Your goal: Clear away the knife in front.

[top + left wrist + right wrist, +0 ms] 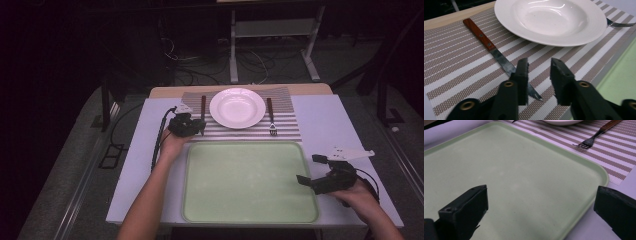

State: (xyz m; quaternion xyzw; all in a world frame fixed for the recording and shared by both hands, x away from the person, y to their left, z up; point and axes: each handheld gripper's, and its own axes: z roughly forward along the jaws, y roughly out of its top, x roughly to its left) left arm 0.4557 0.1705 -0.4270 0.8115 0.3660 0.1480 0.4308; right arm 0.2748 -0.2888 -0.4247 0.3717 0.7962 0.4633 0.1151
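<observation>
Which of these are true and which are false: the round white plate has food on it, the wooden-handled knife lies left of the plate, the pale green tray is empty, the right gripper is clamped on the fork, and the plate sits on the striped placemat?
1. The round white plate has food on it. False: it is empty.
2. The wooden-handled knife lies left of the plate in the high view. True.
3. The pale green tray is empty. True.
4. The right gripper is clamped on the wooden-handled fork. False: its jaws stand wide apart at the tray's right edge, and the fork lies on the mat beside the plate.
5. The plate sits on the brown and white striped placemat. True.
</observation>
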